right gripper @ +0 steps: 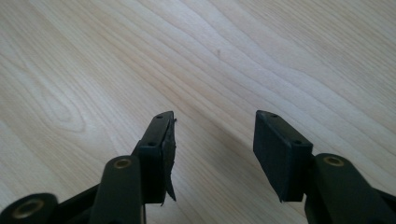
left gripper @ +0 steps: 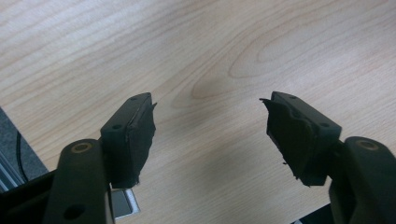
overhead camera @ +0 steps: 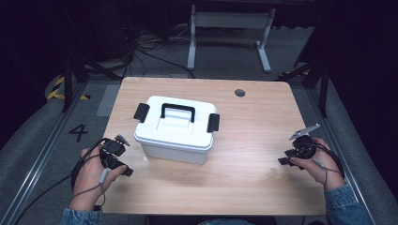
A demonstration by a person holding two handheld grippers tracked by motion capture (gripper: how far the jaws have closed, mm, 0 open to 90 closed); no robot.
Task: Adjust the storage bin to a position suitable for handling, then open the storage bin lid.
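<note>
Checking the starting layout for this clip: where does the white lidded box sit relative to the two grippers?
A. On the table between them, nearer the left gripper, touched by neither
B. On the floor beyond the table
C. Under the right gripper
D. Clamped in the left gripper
A. In the high view the white box stands on the table, with the left gripper close beside it and the right gripper far off, neither touching.

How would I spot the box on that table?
Look at the wooden table, left of its middle. There sits a white plastic box with a lid. Its black carry handle and two black side latches mark it out.
</note>
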